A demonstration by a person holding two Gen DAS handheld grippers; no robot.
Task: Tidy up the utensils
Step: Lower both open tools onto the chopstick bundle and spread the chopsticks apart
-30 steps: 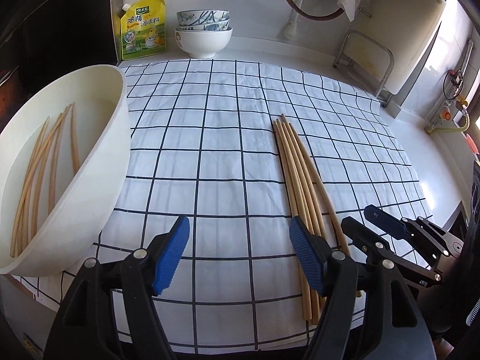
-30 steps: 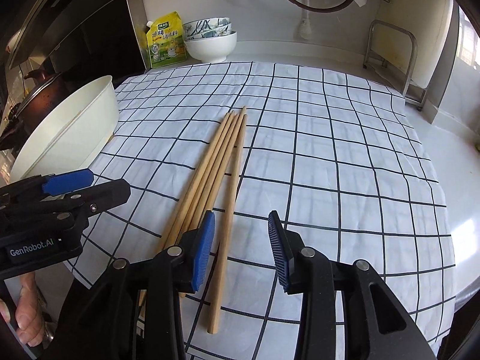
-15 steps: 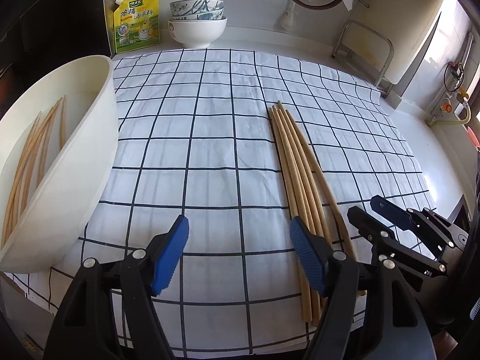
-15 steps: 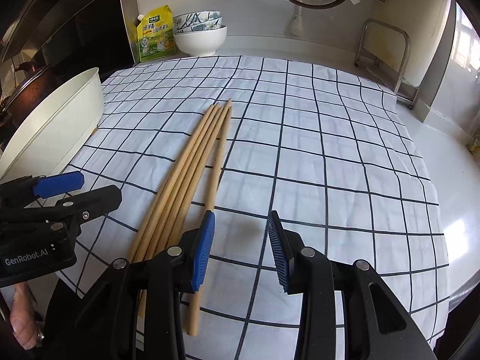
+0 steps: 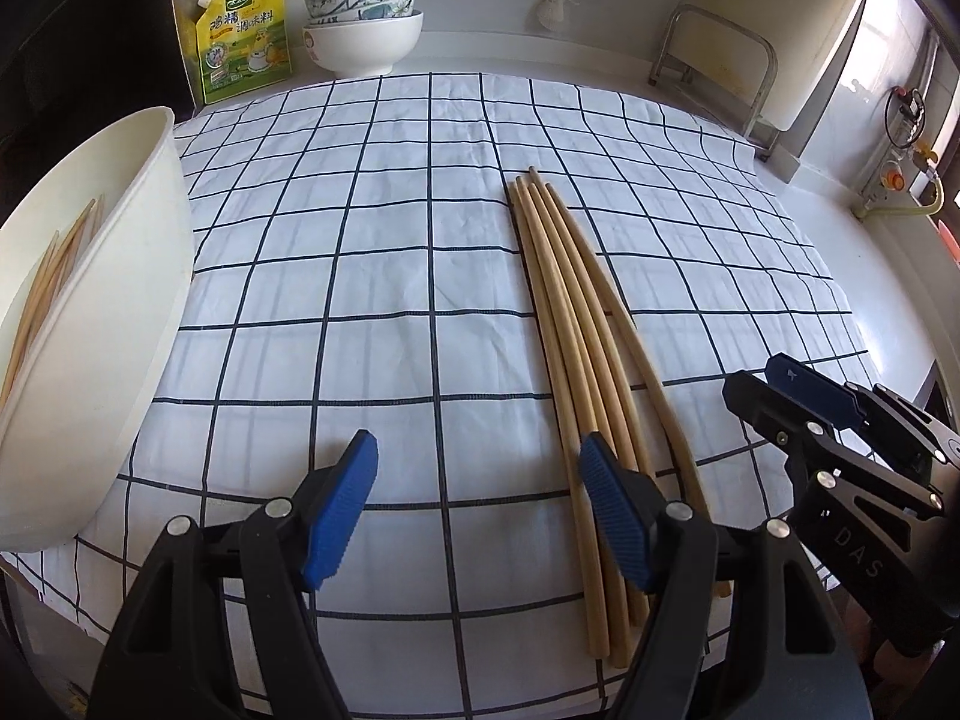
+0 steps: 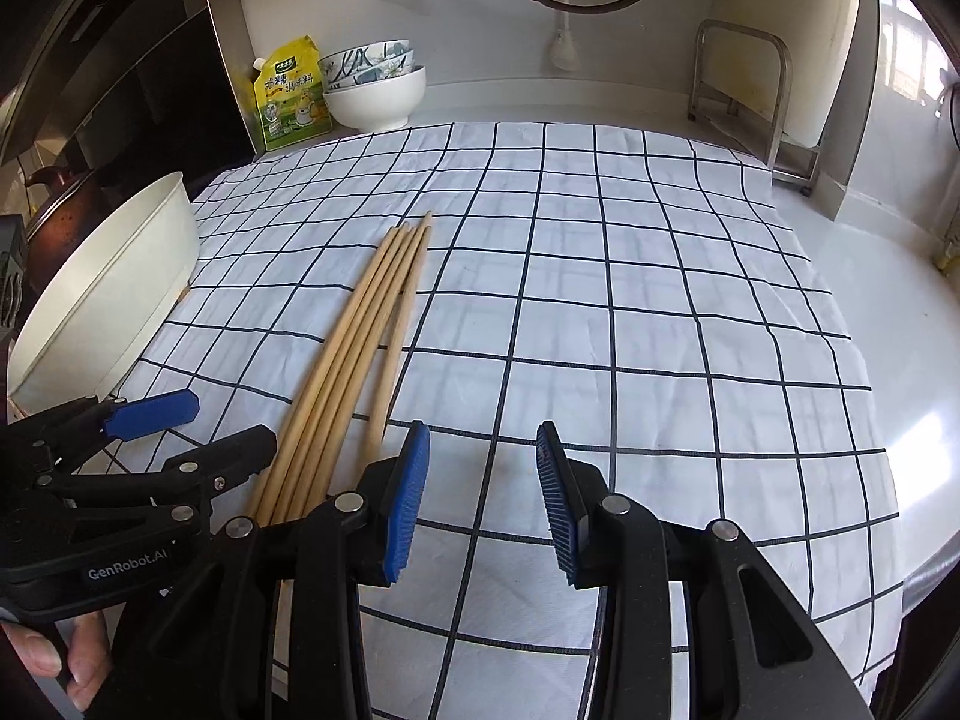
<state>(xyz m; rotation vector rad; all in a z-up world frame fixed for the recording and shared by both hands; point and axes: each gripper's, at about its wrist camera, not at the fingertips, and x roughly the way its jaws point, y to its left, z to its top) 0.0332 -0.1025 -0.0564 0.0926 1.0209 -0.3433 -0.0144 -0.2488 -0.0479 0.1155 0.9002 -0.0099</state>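
Observation:
Several long wooden chopsticks (image 5: 570, 330) lie bundled on the checked cloth (image 5: 390, 276), pointing away from me. My left gripper (image 5: 477, 510) hovers open over the cloth at their near ends; its right finger (image 5: 612, 516) overlaps the bundle and nothing is between the pads. A white basin (image 5: 120, 330) at the left edge holds more chopsticks (image 5: 54, 276). My right gripper (image 6: 480, 501) is open and empty, just right of the chopsticks (image 6: 360, 330). The right wrist view shows the left gripper (image 6: 150, 438) low on the left, with the basin (image 6: 108, 288) beyond it.
Stacked bowls (image 5: 360, 30) and a yellow-green pouch (image 5: 243, 36) stand at the back wall. A metal rack (image 5: 714, 48) is at the back right. A dark pot (image 6: 60, 210) sits behind the basin. The cloth's near edge hangs over the counter front.
The left gripper has shifted right and lower toward the near ends of the chopsticks. The right gripper has slid right, so the bundle now lies left of its fingers. Neither gripper's opening has changed.

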